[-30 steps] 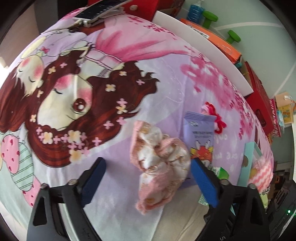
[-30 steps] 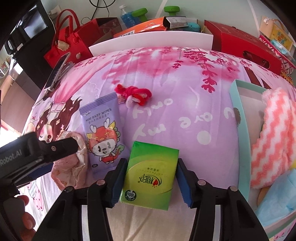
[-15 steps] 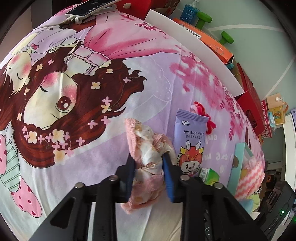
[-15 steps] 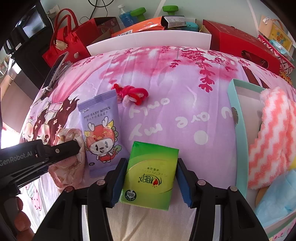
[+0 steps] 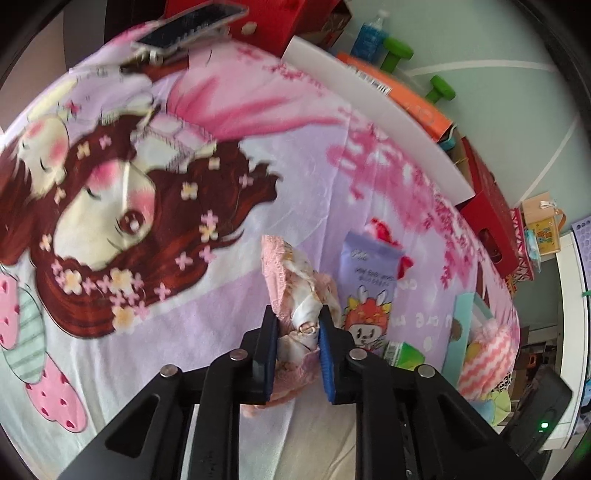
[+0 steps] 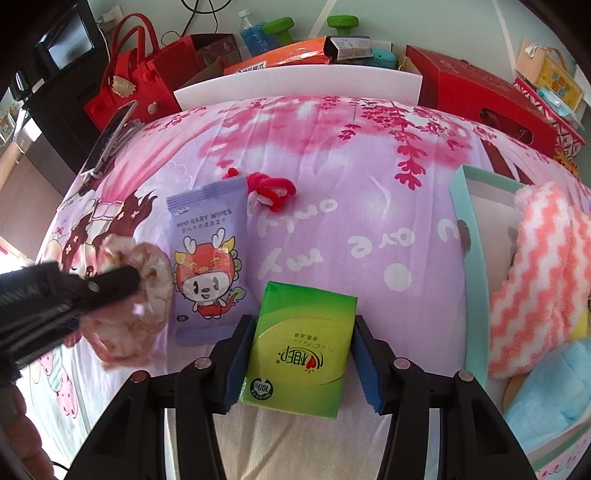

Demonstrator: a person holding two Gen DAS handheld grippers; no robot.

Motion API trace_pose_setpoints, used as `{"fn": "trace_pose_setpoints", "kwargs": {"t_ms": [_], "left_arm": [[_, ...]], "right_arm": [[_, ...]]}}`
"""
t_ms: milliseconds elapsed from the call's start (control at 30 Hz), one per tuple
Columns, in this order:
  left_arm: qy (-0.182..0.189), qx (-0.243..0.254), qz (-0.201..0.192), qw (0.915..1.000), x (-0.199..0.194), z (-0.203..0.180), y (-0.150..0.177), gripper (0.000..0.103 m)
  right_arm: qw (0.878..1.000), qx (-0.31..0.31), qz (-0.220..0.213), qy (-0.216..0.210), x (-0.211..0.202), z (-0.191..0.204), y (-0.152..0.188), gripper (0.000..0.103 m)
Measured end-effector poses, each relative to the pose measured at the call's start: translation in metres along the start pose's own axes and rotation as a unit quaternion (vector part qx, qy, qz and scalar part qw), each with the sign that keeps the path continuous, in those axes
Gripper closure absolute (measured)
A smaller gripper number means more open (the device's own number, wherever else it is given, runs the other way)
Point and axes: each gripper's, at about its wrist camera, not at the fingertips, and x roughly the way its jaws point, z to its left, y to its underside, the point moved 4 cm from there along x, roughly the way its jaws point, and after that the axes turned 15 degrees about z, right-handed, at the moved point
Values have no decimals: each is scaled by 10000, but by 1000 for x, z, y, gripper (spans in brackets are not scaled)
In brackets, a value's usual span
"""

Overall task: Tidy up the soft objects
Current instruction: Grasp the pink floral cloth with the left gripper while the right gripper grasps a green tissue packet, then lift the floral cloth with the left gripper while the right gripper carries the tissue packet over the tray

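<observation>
My left gripper (image 5: pixel 295 325) is shut on a crumpled pink and white cloth (image 5: pixel 295 280) and holds it lifted off the printed bedsheet (image 5: pixel 184 184); the cloth also shows at the left of the right wrist view (image 6: pixel 136 295). My right gripper (image 6: pixel 299 328) is shut on a green tissue pack (image 6: pixel 299 347) that rests on the sheet. A purple baby wipes pack (image 6: pixel 210 266) lies between them, with a red and white soft toy (image 6: pixel 269 188) just beyond it. A teal box (image 6: pixel 469 251) at the right holds a pink zigzag towel (image 6: pixel 535 277) and a blue cloth (image 6: pixel 554 387).
A white board (image 6: pixel 295 83) runs along the bed's far edge. Behind it stand red bags (image 6: pixel 140 85), an orange box (image 6: pixel 280 59), a red box (image 6: pixel 480 96), green dumbbells (image 6: pixel 341 24) and a bottle. A phone on a clip stand (image 5: pixel 184 29) sits at the far left corner.
My left gripper closed on the pink cloth and has lifted it off the sheet, moving slightly right. My right gripper stays shut on the green tissue pack, nearly still.
</observation>
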Motion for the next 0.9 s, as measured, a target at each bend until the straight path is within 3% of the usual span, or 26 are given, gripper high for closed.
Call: {"fn": "trace_pose_setpoints", "kwargs": {"t_ms": [900], "left_arm": [[424,395,-740,9956,-63,-29,13,86]], "right_arm": [[9971,256,-707,78,-58,-22,5,49]]}}
